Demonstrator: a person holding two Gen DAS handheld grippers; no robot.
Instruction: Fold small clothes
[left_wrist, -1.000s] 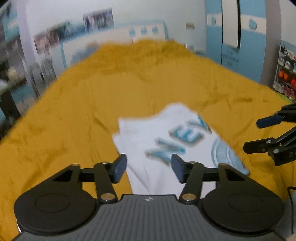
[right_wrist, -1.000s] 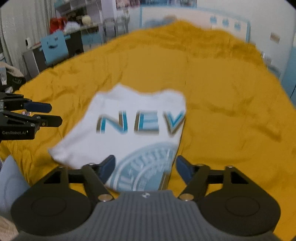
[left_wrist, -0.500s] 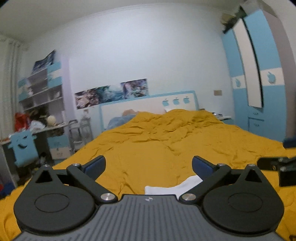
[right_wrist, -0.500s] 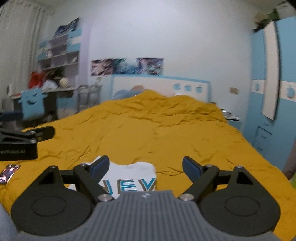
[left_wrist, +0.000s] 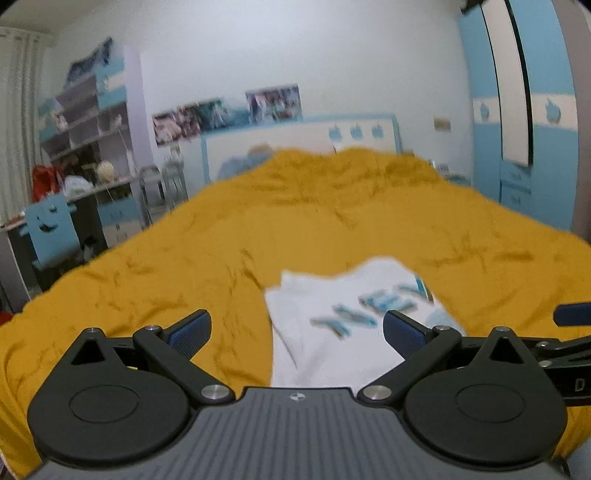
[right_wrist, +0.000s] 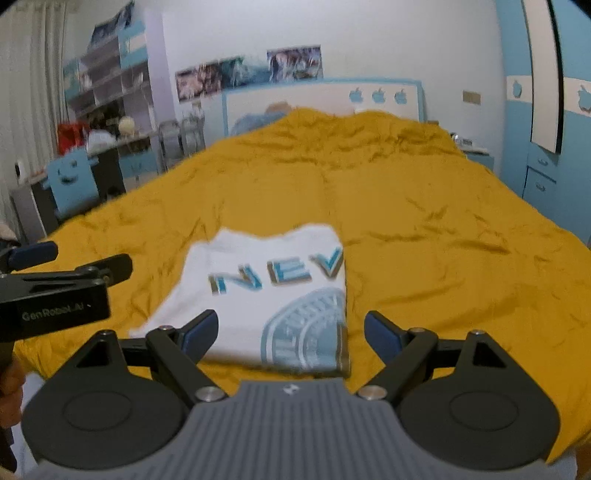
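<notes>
Beyond both gaping claws (right_wrist: 290, 334) lies shirt (right_wrist: 273, 280).

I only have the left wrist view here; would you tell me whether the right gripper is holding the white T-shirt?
Observer: No. The right gripper is open, its jaws have just been opening, and it pinches nothing; the white T-shirt lies beyond it.
Operator: Thank you. I see only a blue sliver below the letters; what is it?
Observer: A round blue emblem, cut off at the shirt's straight right edge.
</notes>
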